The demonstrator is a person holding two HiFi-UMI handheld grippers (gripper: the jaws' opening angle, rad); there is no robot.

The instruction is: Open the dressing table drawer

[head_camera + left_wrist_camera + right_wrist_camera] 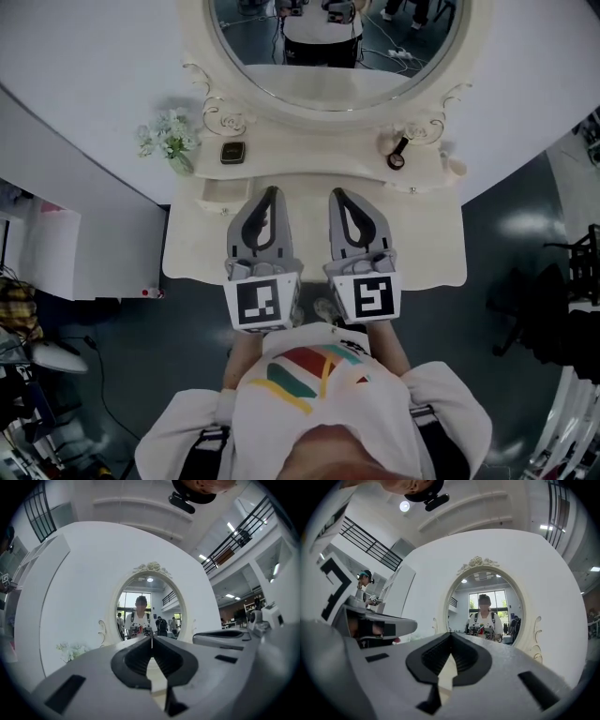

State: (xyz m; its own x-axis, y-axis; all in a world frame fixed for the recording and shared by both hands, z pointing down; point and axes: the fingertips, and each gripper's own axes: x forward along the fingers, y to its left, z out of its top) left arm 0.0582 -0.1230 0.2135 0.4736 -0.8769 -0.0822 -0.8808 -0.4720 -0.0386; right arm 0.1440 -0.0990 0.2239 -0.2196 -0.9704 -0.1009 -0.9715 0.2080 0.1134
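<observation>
Both pairs of fingers are clenched tip to tip on nothing: in the left gripper view the left gripper (151, 641) shows its ribbed pads met at the tips with only the tabletop visible through the gap behind them, and the right gripper (451, 637) looks the same in its own view. From the head view the two are held side by side and about level over the cream dressing table (187, 253), pointing at the oval mirror (253, 47), touching no part of the furniture. The likeliest target is the small drawer (223, 194) in the raised back tier, just to the left of the left gripper's tips and lower than them. It seems to stand out a little from the tier, but I cannot tell whether it is pulled out or shut. A matching knob (412, 190) shows on the right side, beyond the right gripper. I judge this a neutral pose, with no grasp on the drawer yet. Next, the left fingers would need to part, drop and shift left onto the drawer's pull, close on it, then draw straight back toward the person.
</observation>
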